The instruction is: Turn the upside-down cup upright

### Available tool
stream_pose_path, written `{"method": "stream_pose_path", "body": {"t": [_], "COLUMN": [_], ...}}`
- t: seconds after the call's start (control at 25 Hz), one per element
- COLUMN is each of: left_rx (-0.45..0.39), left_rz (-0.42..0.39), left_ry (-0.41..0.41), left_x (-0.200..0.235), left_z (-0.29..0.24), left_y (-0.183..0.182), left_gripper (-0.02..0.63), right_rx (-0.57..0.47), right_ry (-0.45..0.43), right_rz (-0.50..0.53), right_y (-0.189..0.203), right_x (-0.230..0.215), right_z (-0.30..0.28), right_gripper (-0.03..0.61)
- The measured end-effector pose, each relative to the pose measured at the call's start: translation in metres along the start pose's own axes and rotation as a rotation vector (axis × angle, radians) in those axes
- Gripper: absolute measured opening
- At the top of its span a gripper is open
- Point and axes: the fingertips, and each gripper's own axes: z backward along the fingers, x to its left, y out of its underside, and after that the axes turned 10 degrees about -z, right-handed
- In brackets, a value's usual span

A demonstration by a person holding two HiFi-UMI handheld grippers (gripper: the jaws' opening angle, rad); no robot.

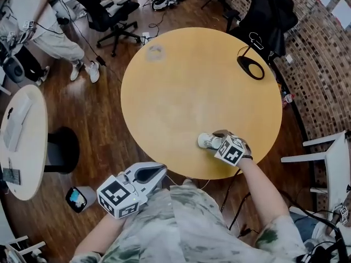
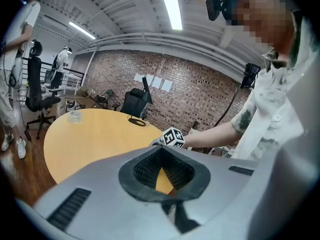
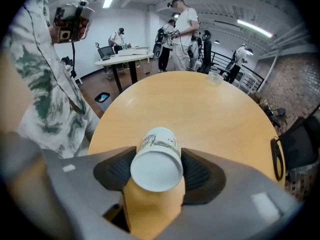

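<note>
Paper cup (image 3: 155,170) sits sideways in the right tool (image 3: 157,160), pinched across its body over the bench (image 3: 200,109) (a grip suited to rolling it upright). The left tool (image 2: 161,153) is closed on nothing, held clear.

An office-like lab: brick wall (image 2: 192,81), swivel chair (image 1: 104,16), round table (image 1: 175,86).

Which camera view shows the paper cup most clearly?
The right gripper view: the paper cup fills the centre, gripped by the right claw. The head view shows it small beside the marker cube; the left gripper view hardly shows it.
</note>
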Motion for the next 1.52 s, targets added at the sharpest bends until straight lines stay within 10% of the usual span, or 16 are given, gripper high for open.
{"method": "stream_pose_path", "body": {"t": [0.68, 1.52], "left_rx": [0.049, 0.044], "left_rz": [-0.002, 0.016], "left_ry": [-0.01, -0.016], "left_x": [-0.029, -0.021], "left_z": [-0.021, -0.012], "left_y": [0.006, 0.013], "left_gripper": [0.006, 0.006], "right_rx": [0.07, 0.103], "right_ry": [0.025, 0.03], "right_rz": [0.04, 0.076], "right_y": [0.065, 0.037], "right_x": [-0.008, -0.008], "right_z": [-0.014, -0.016], "right_gripper": [0.275, 0.337]}}
